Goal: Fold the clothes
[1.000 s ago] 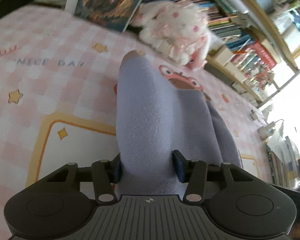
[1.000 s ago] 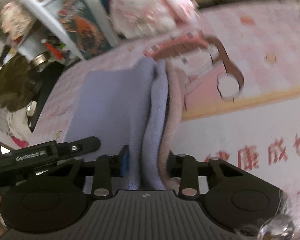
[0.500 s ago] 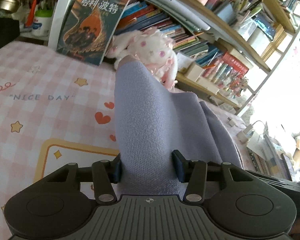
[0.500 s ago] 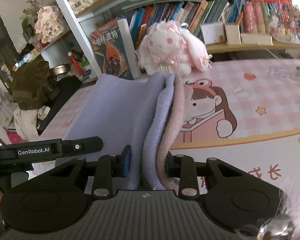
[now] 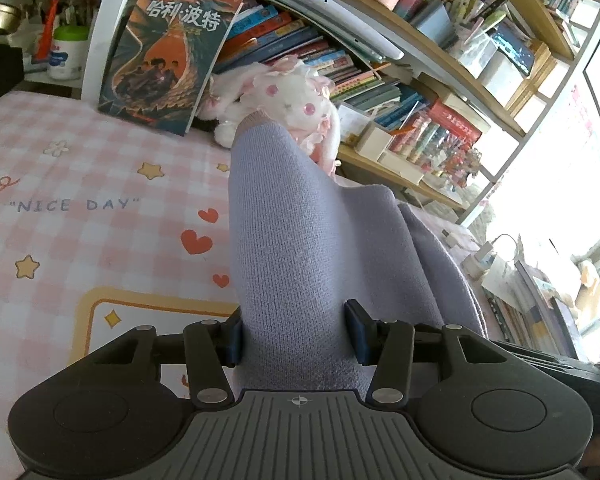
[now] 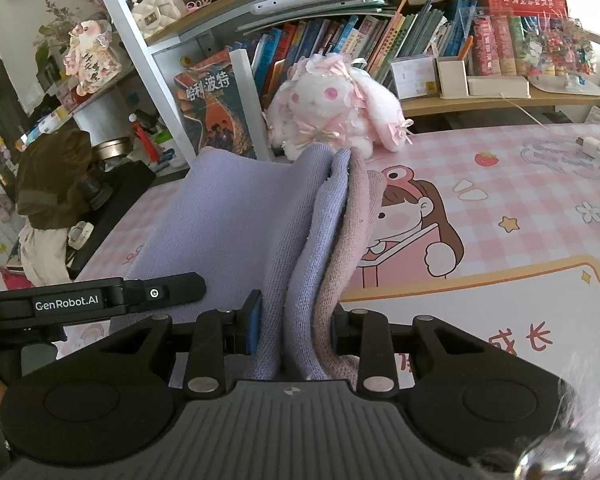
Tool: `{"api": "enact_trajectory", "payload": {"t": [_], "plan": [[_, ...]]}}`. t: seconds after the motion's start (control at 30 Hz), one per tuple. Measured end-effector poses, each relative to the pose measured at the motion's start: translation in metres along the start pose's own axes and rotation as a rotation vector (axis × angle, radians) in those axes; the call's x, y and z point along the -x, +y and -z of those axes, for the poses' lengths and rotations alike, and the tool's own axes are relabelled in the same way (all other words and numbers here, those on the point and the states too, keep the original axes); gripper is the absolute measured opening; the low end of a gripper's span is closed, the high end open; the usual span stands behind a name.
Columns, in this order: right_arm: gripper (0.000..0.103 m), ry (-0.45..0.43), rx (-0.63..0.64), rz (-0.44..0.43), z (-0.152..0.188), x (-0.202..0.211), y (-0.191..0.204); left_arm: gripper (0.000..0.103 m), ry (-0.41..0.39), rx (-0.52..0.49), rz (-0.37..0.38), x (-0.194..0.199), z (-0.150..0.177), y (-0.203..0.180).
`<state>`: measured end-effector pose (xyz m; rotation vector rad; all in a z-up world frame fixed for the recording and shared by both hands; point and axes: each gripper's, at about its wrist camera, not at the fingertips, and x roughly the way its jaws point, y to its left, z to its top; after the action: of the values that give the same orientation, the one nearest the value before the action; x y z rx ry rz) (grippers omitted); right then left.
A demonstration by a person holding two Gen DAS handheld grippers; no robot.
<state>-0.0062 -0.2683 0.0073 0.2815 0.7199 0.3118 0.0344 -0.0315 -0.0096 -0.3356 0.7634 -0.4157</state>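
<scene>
The left gripper (image 5: 296, 338) is pinching a thick bunch of the lilac knit garment (image 5: 300, 240); the right gripper (image 6: 294, 330) is clamping several gathered layers, lifting it clear for folding. At twelve o'clock, a plush rabbit (image 6: 332, 108) is sitting against the bookshelf (image 6: 420, 40).

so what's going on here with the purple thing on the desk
A person is folding a lavender knit garment with two handheld grippers. The left gripper is shut on a thick bunch of the fabric, and the right gripper is shut on several gathered layers, one edge of them pinkish. The cloth hangs between the two, held up above the pink checked desk mat. A white and pink plush bunny sits at the back in front of the bookshelf.
</scene>
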Motion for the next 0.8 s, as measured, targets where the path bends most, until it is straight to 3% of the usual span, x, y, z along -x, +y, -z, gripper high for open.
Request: {"api": "enact_trajectory", "payload": {"t": [0.43,0.8], "plan": [[0.029,-0.003,-0.013,0.028,0.007,-0.009,0.026,0.048,0.006,-0.003,0.018,0.009,-0.004,0.027],[0.029,0.013,0.019,0.005,-0.006,-0.043,0.052,0.048,-0.015,0.039,-0.008,0.010,-0.027,0.065]]}}
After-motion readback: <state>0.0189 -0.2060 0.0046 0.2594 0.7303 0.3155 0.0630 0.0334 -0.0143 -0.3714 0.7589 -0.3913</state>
